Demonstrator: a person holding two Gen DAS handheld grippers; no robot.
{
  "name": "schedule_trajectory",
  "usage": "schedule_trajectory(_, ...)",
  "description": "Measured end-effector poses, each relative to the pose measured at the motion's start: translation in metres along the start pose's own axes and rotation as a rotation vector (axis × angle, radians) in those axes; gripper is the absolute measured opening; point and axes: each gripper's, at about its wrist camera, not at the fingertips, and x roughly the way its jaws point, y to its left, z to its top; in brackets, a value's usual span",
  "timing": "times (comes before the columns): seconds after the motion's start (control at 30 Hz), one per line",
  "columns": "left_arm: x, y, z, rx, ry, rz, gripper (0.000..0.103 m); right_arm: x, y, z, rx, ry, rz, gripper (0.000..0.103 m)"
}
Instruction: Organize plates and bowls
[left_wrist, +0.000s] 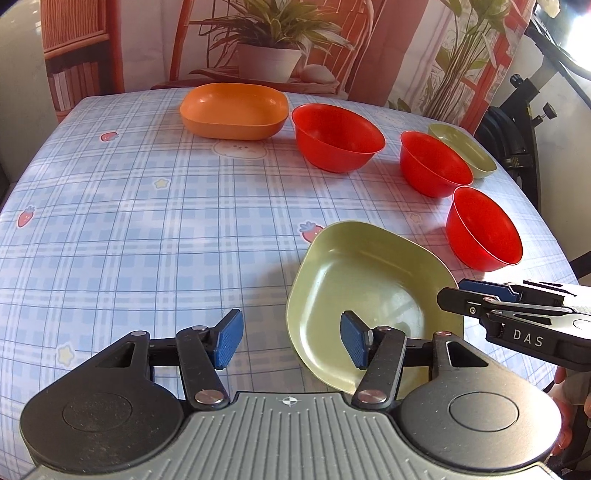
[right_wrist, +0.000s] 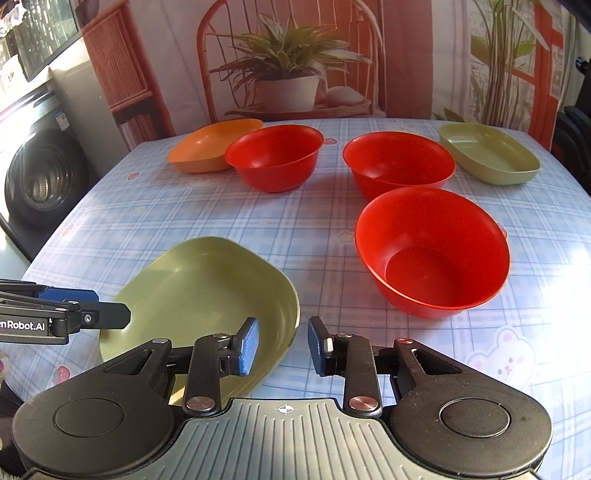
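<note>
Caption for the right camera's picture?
Hand-held gripper straddling a green plate's rim, three red bowls beyond.

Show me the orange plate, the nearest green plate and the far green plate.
orange plate (left_wrist: 233, 107), left wrist view, inner floor.
nearest green plate (right_wrist: 199, 291), right wrist view, inner floor.
far green plate (right_wrist: 487, 151), right wrist view, inner floor.

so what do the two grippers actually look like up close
Both match: the left gripper and right gripper each have black linkage arms with silver pivot bolts, blue textured pads on the fingers, two round black housings and a ribbed grey centre plate. Seen side-on, the right one carries white "DAS" lettering, the left one "Robot.AI".
</note>
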Motion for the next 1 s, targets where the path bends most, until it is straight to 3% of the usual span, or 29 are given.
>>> schedule_trajectory(0.1,0.005,0.0,-0.003,-0.003,0.017,-0.009,0.049,0.002,-0.004,-0.001,0.021,0.013,0.0,0.019)
schedule_trajectory(0.17,0.008,-0.002,-0.005,-0.002,0.029,-0.011,0.032,0.003,-0.007,-0.002,0.03,0.018,0.001,0.015)
schedule_trajectory(0.23,0.011,-0.001,-0.006,-0.003,0.04,-0.013,0.023,0.004,-0.006,-0.003,0.032,0.02,0.008,0.013)
schedule_trajectory(0.33,0.012,0.0,-0.009,-0.013,0.044,-0.023,0.014,0.003,-0.005,-0.004,0.033,0.017,0.013,0.01)
schedule_trajectory(0.53,-0.002,-0.004,-0.005,0.014,-0.001,-0.017,0.014,-0.006,-0.007,0.003,0.076,-0.007,0.036,0.009)
schedule_trajectory(0.73,-0.036,-0.009,0.012,0.019,-0.076,-0.023,0.014,-0.034,-0.003,0.028,0.077,-0.089,0.056,0.008)
schedule_trajectory(1.0,-0.093,-0.023,0.05,0.059,-0.25,-0.022,0.015,-0.078,0.002,0.087,0.039,-0.229,0.102,0.008)
